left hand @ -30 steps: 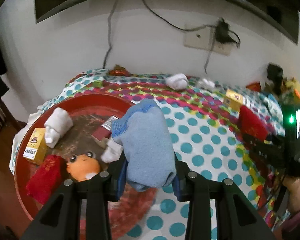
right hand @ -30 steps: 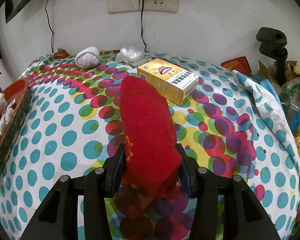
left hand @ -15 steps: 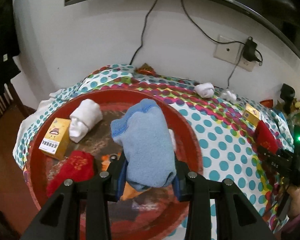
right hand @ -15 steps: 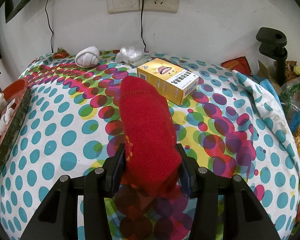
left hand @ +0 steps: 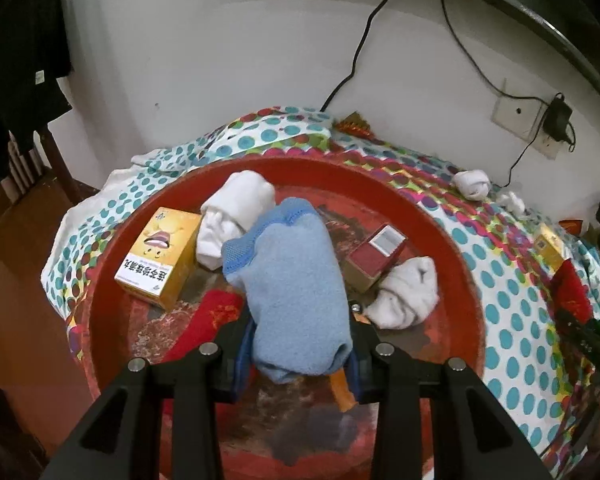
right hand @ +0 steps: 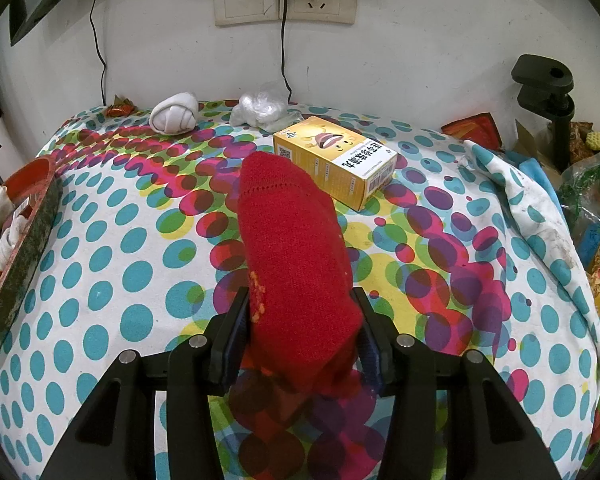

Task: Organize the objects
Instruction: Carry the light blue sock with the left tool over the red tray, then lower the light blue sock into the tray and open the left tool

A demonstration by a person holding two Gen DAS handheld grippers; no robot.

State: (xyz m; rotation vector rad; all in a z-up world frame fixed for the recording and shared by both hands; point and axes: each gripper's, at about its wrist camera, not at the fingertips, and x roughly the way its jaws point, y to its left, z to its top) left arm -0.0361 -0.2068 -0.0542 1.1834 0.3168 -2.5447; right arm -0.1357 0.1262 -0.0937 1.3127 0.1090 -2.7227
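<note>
Overhead, the left hand-held gripper pinches a blue sock above the red tray.

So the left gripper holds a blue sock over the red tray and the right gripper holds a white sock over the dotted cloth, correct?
Not quite. The right gripper holds a red sock, not a white one, as the right wrist view shows. The rest stands: the left gripper holds the blue sock over the red tray.
</note>
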